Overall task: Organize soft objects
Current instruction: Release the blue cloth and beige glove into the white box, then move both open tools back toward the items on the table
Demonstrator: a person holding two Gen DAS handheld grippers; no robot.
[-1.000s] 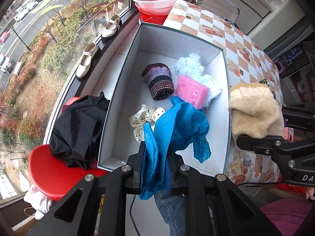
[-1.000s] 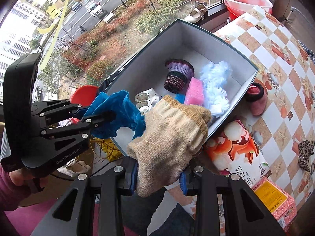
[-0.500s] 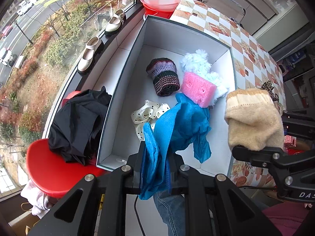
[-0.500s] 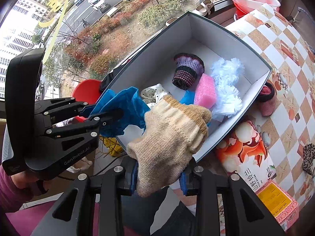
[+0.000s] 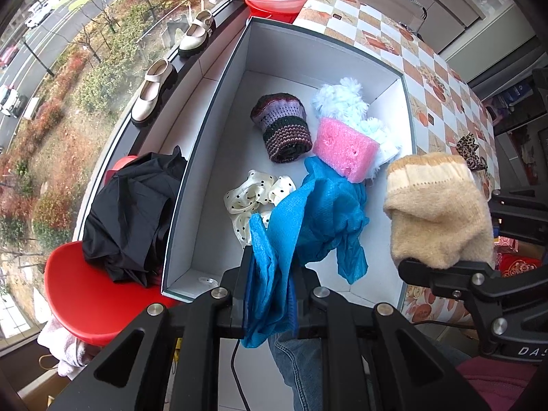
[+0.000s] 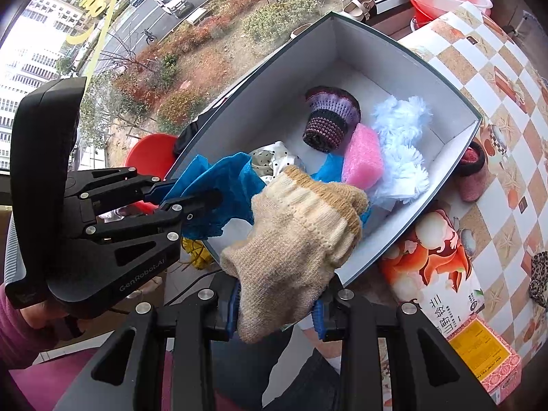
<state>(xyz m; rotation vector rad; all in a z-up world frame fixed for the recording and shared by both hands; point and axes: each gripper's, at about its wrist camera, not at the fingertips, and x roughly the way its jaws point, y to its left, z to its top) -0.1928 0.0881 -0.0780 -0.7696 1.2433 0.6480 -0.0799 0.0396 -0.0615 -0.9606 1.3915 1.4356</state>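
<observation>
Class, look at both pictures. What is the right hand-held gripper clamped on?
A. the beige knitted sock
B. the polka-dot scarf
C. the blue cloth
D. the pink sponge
A: the right hand-held gripper pinches the beige knitted sock between its fingers, above the box.

Home by window: shoes [image 5: 152, 94] on sill, tiled-pattern table [image 5: 428, 65].

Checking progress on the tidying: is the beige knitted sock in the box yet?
Not yet. The beige sock is clamped in the right gripper, above the box edge.
</observation>
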